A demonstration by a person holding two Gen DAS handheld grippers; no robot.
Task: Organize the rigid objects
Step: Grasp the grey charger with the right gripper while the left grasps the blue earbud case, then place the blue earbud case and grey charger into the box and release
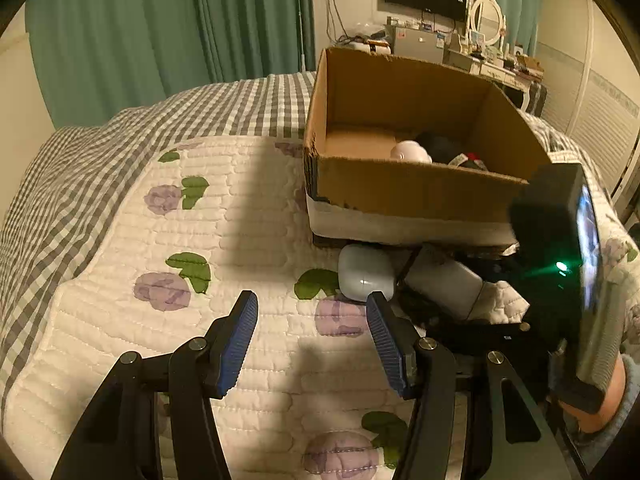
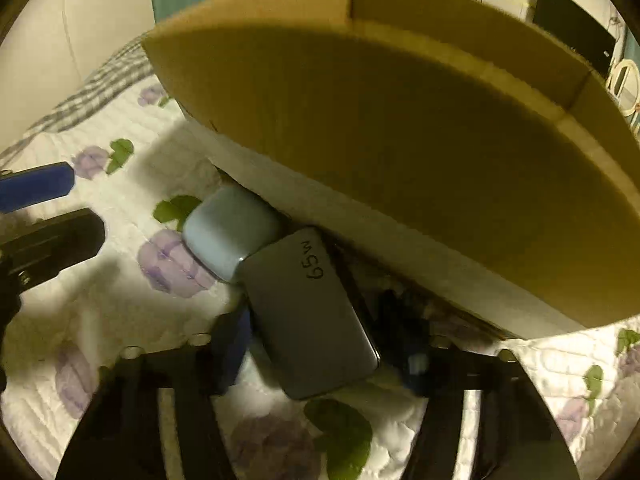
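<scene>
Right gripper (image 2: 320, 356) wide, straddling 65W charger (image 2: 310, 316); long axis runs near-to-far toward box (image 2: 400, 140). Left gripper (image 1: 312, 340) wide, empty, farther left.

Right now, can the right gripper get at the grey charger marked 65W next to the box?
Probably yes. The right gripper is open, and the charger already lies between its fingers on the quilt. The cardboard box stands close behind and the white case touches the charger's far corner, but neither blocks the fingers.
</scene>
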